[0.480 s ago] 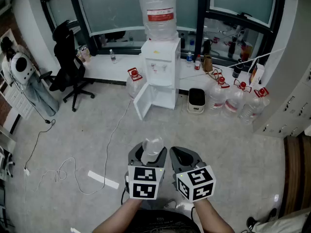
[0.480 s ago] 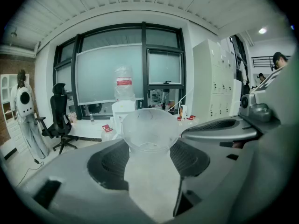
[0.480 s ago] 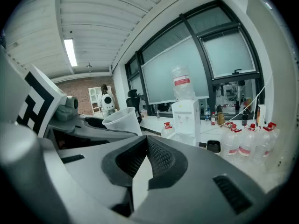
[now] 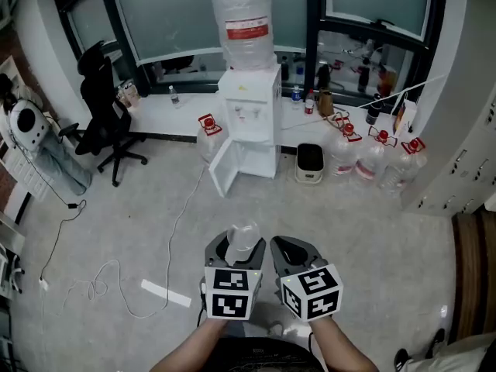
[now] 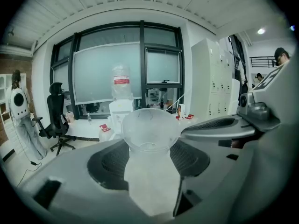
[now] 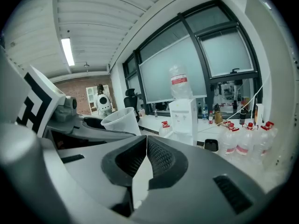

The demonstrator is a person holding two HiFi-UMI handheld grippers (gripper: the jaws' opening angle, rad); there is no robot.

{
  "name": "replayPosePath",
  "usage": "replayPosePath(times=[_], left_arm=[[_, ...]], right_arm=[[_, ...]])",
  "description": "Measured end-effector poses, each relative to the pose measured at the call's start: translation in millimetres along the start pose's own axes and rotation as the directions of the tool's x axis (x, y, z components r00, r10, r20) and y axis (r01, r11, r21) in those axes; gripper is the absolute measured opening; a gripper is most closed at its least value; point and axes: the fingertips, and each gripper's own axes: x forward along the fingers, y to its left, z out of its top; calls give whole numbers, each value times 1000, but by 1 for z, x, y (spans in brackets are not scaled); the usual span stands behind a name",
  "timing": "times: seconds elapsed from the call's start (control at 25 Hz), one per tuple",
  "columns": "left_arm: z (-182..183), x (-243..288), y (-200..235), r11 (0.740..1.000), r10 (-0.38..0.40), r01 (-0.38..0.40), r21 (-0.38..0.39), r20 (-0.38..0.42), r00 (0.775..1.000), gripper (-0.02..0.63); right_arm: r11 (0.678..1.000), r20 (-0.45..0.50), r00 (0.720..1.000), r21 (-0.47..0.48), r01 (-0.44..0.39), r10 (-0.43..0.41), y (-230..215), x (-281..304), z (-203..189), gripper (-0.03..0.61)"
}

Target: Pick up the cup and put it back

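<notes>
I'm holding the cup (image 5: 149, 127) in my left gripper (image 4: 235, 248), jaws spread wide on its lower wall. It's looking light, thin and crushable. My right gripper (image 6: 145, 148) is hanging closed and empty.

The left gripper (image 4: 235, 246) and right gripper (image 4: 293, 251) are level, side by side, pointing forward. The left jaws are spread wide and clamped on a cup (image 4: 243, 235). The right jaws are closed together, empty.
</notes>
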Motion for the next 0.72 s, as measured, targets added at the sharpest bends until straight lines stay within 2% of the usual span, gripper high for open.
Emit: replayPosePath(times=[0.28, 0.72], left_arm=[[3, 33, 15, 999, -45, 45, -18, -5, 999, 276], [43, 121, 83, 995, -101, 101, -28, -7, 995, 276]], right_arm=[[999, -38, 999, -9, 39, -39, -16, 32, 2, 21], [996, -59, 994, -7, 88, -88, -51, 132, 45, 21]])
